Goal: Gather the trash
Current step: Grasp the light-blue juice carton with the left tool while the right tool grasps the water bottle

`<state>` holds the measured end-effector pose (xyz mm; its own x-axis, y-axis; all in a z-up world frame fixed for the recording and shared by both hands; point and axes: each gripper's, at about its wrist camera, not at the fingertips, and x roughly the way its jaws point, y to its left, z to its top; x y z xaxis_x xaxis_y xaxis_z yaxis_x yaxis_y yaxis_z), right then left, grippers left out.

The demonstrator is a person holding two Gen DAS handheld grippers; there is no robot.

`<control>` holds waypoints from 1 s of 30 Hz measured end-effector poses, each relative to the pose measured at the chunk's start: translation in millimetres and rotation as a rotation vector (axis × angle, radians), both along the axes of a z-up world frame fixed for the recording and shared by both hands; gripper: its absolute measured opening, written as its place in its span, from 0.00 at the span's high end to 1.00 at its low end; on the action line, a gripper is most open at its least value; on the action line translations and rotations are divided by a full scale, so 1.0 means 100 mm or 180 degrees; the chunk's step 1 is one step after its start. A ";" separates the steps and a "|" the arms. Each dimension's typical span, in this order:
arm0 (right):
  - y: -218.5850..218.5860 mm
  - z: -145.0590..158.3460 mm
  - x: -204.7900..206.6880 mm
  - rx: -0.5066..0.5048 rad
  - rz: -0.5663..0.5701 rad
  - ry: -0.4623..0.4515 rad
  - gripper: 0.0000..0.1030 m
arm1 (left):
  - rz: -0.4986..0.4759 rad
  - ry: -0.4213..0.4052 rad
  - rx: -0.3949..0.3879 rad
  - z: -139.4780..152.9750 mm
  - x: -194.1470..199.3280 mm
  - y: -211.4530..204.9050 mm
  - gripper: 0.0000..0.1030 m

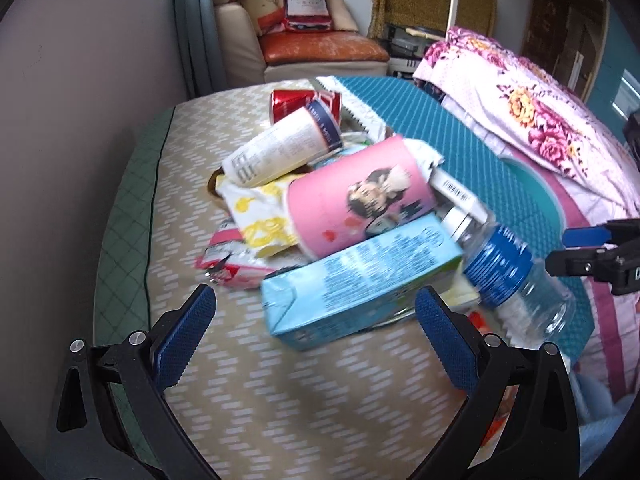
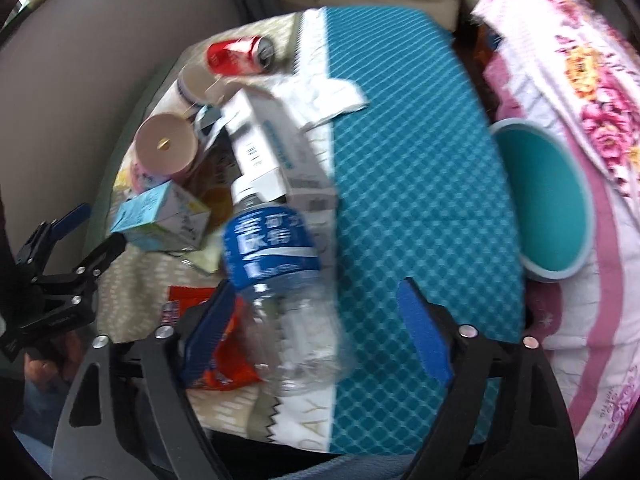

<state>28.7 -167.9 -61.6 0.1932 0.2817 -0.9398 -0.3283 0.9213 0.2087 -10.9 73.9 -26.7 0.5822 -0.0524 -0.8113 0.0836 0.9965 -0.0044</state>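
A heap of trash lies on a bed. It holds a light blue carton (image 1: 352, 284), a pink paper cup (image 1: 360, 200), a white cup (image 1: 280, 148), a red can (image 1: 296, 102), a clear plastic bottle with a blue label (image 1: 508, 276) and wrappers. My left gripper (image 1: 316, 320) is open, just short of the carton. My right gripper (image 2: 316, 320) is open, its jaws astride the bottle's (image 2: 280, 280) lower body without closing on it. The carton (image 2: 160, 220), the red can (image 2: 240, 56) and a white box (image 2: 272, 152) also show in the right wrist view.
A teal bin (image 2: 540, 204) stands to the right on a floral quilt (image 2: 580, 92). A teal patterned cloth (image 2: 400, 160) covers the bed's middle. A grey wall (image 1: 80, 120) runs along the left. A sofa with cushions (image 1: 312, 40) stands behind.
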 end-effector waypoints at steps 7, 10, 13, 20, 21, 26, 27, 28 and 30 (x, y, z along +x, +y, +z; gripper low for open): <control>0.34 -0.24 0.15 0.0005 0.0241 0.0254 0.44 | -0.0432 0.0139 0.0077 -0.11 0.15 0.11 0.03; 0.32 -0.26 0.18 0.0076 0.0217 0.0296 0.45 | -0.0656 0.0110 0.0114 -0.11 0.23 0.06 0.03; 0.19 -0.24 0.14 0.0129 0.0172 0.0364 0.45 | -0.0869 0.0222 0.0128 -0.21 0.34 0.00 0.03; -0.21 -0.21 0.07 0.0241 -0.0090 0.0418 0.45 | -0.1230 0.0434 0.0202 -0.42 0.25 -0.19 0.14; -0.26 -0.22 0.07 0.0261 -0.0122 0.0431 0.45 | -0.1267 0.0471 0.0186 -0.43 0.21 -0.20 0.17; -0.38 -0.20 0.01 0.0331 -0.0167 0.0453 0.44 | -0.1502 0.0729 0.0064 -0.57 -0.03 -0.24 0.31; -0.40 -0.19 -0.01 0.0345 -0.0169 0.0453 0.44 | -0.1554 0.0774 0.0065 -0.59 -0.08 -0.25 0.31; -0.42 -0.18 -0.02 0.0355 -0.0169 0.0449 0.43 | -0.1571 0.0785 0.0079 -0.59 -0.10 -0.25 0.31; -0.43 -0.18 -0.04 0.0382 -0.0176 0.0446 0.43 | -0.1542 0.0760 0.0097 -0.56 -0.10 -0.21 0.31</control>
